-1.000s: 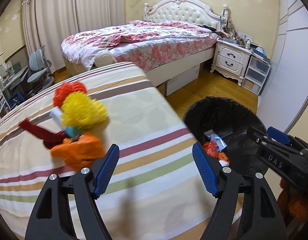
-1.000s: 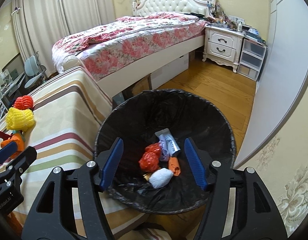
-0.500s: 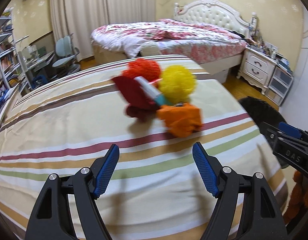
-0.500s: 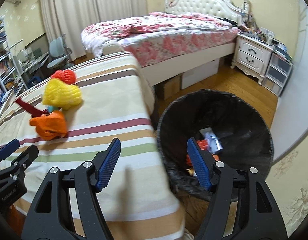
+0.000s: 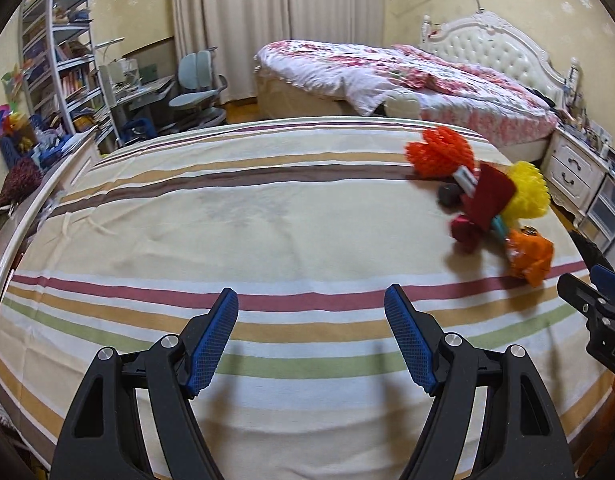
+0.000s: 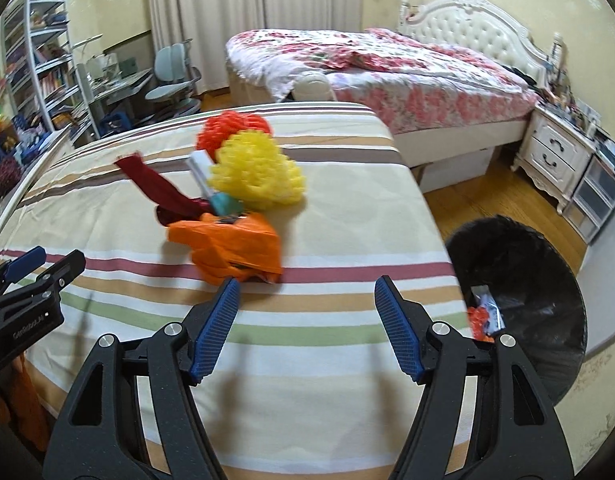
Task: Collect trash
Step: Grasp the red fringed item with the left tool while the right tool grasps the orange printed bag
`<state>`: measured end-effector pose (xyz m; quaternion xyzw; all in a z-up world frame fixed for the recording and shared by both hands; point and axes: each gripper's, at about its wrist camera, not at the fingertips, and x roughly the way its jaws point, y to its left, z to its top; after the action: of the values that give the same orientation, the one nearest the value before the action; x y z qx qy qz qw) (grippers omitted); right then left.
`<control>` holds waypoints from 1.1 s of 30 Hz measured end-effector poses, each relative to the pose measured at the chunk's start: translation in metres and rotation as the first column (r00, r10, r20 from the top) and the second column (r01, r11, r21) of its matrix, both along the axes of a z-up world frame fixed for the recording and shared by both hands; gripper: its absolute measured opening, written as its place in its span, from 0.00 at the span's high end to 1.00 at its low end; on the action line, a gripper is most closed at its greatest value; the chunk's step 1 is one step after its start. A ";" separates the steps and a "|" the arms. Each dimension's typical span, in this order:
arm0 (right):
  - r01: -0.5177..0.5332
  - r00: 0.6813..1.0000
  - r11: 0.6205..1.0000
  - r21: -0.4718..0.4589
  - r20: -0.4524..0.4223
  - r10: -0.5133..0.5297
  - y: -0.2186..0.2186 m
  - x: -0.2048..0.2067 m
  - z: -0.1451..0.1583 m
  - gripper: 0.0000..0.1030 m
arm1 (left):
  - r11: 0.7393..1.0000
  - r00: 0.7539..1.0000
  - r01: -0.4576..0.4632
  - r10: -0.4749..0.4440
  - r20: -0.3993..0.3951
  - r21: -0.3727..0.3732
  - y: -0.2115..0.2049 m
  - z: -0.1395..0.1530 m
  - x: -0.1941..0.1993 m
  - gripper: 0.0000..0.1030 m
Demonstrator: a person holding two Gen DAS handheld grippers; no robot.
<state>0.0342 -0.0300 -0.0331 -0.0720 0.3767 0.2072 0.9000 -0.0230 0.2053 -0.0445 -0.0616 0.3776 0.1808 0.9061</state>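
Lying just beyond the right hand-held gripper: orange wrapper; untouched.

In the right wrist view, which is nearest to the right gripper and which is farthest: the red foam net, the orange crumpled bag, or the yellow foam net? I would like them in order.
From the right gripper:
1. Orange crumpled bag, just beyond the left fingertip, on the striped bedspread.
2. Yellow foam net, behind the bag, further up the bedspread.
3. Red foam net, behind the yellow one, near the far edge.
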 end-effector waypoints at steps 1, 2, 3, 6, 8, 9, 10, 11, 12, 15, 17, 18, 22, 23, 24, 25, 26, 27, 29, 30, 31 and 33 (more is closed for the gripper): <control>-0.010 1.000 1.000 -0.003 0.000 0.010 0.005 -0.001 0.000 0.33 | 1.000 1.000 -0.008 0.008 -0.001 -0.003 0.001 0.000 0.000 0.29; -0.019 1.000 1.000 -0.006 0.001 0.019 0.009 -0.002 0.000 0.33 | 1.000 1.000 -0.017 0.017 -0.001 -0.009 0.006 0.000 -0.001 0.29; -0.027 1.000 1.000 -0.008 0.002 0.027 0.013 -0.002 0.000 0.33 | 1.000 1.000 -0.023 0.023 -0.001 -0.016 0.008 0.000 -0.003 0.29; -0.040 0.999 0.999 -0.002 -0.004 0.039 0.025 0.003 -0.001 0.28 | 0.999 1.000 -0.026 0.026 0.001 -0.037 0.009 -0.001 -0.001 0.27; -0.040 0.999 0.999 0.007 -0.012 0.040 0.029 0.006 -0.002 0.28 | 0.999 1.000 -0.015 0.015 0.004 -0.035 0.005 -0.001 0.002 0.27; -0.043 0.999 0.999 0.011 -0.014 0.043 0.030 0.007 -0.001 0.28 | 0.999 1.000 -0.009 0.009 0.007 -0.034 0.004 0.000 0.002 0.27; -0.046 0.999 0.999 0.009 -0.014 0.046 0.033 0.008 -0.002 0.28 | 0.999 1.000 0.000 0.001 0.010 -0.034 0.002 0.000 0.003 0.27; -0.048 0.999 0.999 0.003 -0.013 0.048 0.035 0.010 -0.003 0.28 | 0.999 1.000 0.012 -0.012 0.012 -0.037 -0.001 0.000 0.006 0.26; -0.046 0.999 0.999 -0.005 -0.012 0.046 0.037 0.011 -0.004 0.31 | 0.999 1.000 0.021 -0.021 0.014 -0.039 -0.003 0.000 0.008 0.26; -0.051 0.998 0.999 -0.008 -0.033 0.050 0.036 0.015 -0.007 0.49 | 0.998 0.998 0.052 -0.051 0.022 -0.041 -0.010 0.001 0.011 0.25; -0.046 0.999 0.999 -0.010 -0.026 0.045 0.033 0.014 -0.006 0.49 | 0.997 0.998 0.067 -0.066 0.024 -0.041 -0.014 0.000 0.014 0.25; -0.041 0.999 0.999 -0.016 -0.020 0.041 0.031 0.013 -0.006 0.49 | 0.996 0.997 0.078 -0.077 0.025 -0.041 -0.018 0.000 0.017 0.25; -0.001 1.000 1.000 -0.016 -0.010 0.001 0.014 0.015 -0.006 0.49 | 0.993 0.994 0.109 -0.108 0.025 -0.037 -0.031 -0.001 0.025 0.25; 0.012 1.000 1.000 -0.017 -0.009 -0.012 0.010 0.017 -0.006 0.49 | 0.992 0.993 0.118 -0.117 0.026 -0.037 -0.034 -0.001 0.027 0.25; 0.024 1.000 1.000 -0.018 -0.009 -0.025 0.005 0.018 -0.007 0.49 | 0.991 0.992 0.128 -0.127 0.027 -0.037 -0.037 -0.001 0.029 0.25; 0.039 0.999 0.999 -0.018 -0.012 -0.039 -0.001 0.020 -0.008 0.49 | 0.990 0.990 0.139 -0.138 0.028 -0.037 -0.041 -0.001 0.032 0.25; 0.049 0.999 0.999 -0.015 -0.014 -0.049 -0.005 0.021 -0.009 0.49 | 0.988 0.989 0.148 -0.147 0.028 -0.036 -0.046 -0.001 0.034 0.25; 0.060 0.998 0.998 -0.009 -0.017 -0.061 -0.012 0.023 -0.010 0.49 | 0.987 0.988 0.156 -0.155 0.029 -0.035 -0.049 -0.001 0.037 0.25; 0.077 0.997 0.997 -0.005 -0.017 -0.077 -0.018 0.026 -0.011 0.49 | 0.985 0.986 0.168 -0.167 0.028 -0.032 -0.056 -0.001 0.043 0.25; 0.087 0.996 0.996 -0.005 -0.014 -0.087 -0.022 0.028 -0.011 0.49 | 0.984 0.985 0.173 -0.172 0.025 -0.030 -0.059 -0.002 0.046 0.25; 0.092 0.996 0.996 -0.004 -0.013 -0.092 -0.024 0.029 -0.012 0.49 | 0.984 0.984 0.178 -0.177 0.023 -0.029 -0.061 -0.002 0.049 0.25; 0.098 0.995 0.995 0.003 -0.016 -0.098 -0.028 0.032 -0.012 0.49 | 0.982 0.983 0.185 -0.185 0.023 -0.030 -0.065 -0.002 0.056 0.25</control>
<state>0.0657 -0.0580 -0.0456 -0.0501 0.3864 0.1641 0.9062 0.0333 0.1398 -0.0466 -0.0423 0.3755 0.0893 0.9215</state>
